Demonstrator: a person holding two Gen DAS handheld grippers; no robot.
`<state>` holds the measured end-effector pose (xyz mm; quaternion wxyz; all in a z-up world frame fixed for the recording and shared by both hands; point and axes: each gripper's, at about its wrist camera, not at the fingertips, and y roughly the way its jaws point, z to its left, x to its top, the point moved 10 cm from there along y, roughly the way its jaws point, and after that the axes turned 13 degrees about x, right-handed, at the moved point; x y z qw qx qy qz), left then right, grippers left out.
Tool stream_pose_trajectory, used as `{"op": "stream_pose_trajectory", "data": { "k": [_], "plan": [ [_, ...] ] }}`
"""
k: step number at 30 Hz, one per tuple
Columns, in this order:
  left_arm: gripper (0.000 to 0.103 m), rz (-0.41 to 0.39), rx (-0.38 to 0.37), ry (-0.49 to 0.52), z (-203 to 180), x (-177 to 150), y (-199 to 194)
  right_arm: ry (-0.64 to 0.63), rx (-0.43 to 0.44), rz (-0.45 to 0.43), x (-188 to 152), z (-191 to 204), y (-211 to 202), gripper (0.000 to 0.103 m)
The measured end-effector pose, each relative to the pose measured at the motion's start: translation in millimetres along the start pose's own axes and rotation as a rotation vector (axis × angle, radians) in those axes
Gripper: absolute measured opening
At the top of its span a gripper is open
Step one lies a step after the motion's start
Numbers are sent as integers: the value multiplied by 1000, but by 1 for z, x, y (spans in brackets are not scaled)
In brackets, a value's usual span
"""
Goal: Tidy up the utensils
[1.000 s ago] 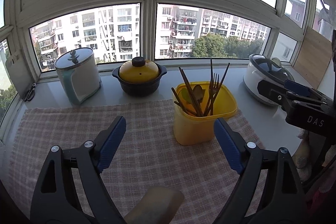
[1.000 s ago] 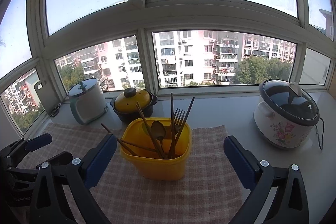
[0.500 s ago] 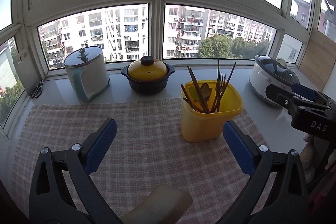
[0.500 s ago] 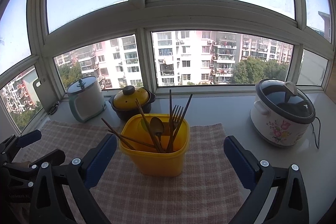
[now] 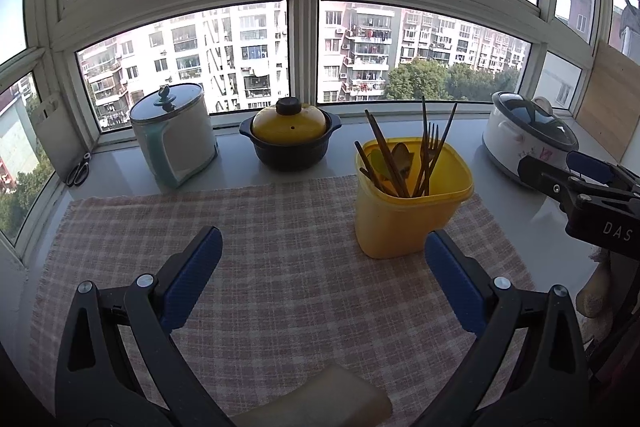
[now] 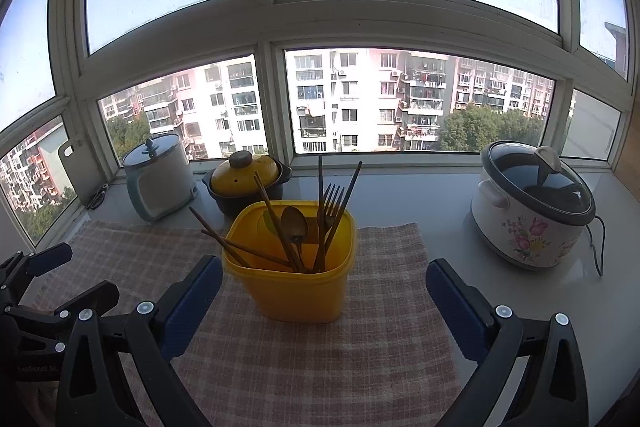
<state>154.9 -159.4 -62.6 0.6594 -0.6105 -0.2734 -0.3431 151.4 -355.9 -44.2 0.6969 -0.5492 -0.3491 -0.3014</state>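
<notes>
Both views are brightly lit by daylight through the windows [image 5: 304, 39]. The sky is washed out to near white in the left view. Straight frames are bowed by fisheye distortion, and the corners are darkened. Focus is sharp throughout.

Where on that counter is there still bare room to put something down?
The checked cloth is bare left of the yellow tub, in front of the kettle and black pot. Grey counter lies open between the tub and the flowered cooker. The back left by the window is crowded.
</notes>
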Motion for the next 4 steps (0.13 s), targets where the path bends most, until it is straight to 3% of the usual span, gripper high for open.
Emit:
{"op": "stream_pose_trajectory", "data": {
  "k": [4],
  "plan": [
    [103, -16, 0, -1, 4, 0, -3, 2, -4, 3, -3, 1, 0, 103]
  ]
}}
